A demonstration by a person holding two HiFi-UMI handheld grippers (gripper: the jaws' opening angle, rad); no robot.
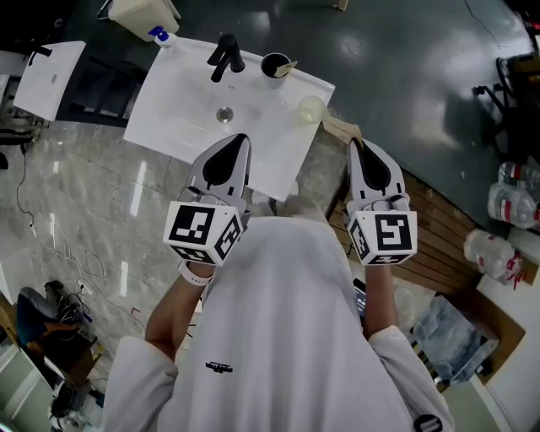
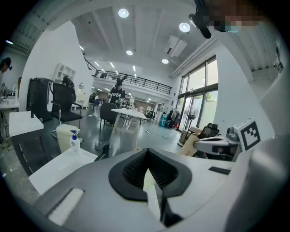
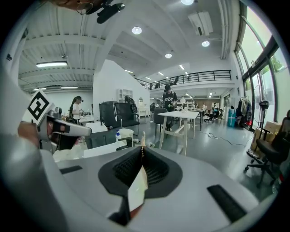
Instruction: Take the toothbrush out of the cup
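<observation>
A black cup [image 1: 274, 65] stands at the back of the white washbasin [image 1: 181, 110], right of the black tap [image 1: 225, 56]. A pale toothbrush [image 1: 288, 65] leans over the cup's right rim. My left gripper [image 1: 243, 138] is held over the basin's near edge, well short of the cup, with its jaws shut and nothing between them. My right gripper [image 1: 354, 143] hovers to the right, off the basin's corner, also shut and empty. In the left gripper view the left gripper [image 2: 147, 153] looks across the room with its jaws together; the right gripper [image 3: 142, 150] does the same in its own view.
A translucent cup [image 1: 310, 110] sits on the basin's right side, and a pump bottle [image 1: 161, 36] at its back left corner. A pale bin [image 1: 143, 14] stands behind the basin. Wooden slats [image 1: 439, 245] and water bottles [image 1: 498, 253] lie at the right.
</observation>
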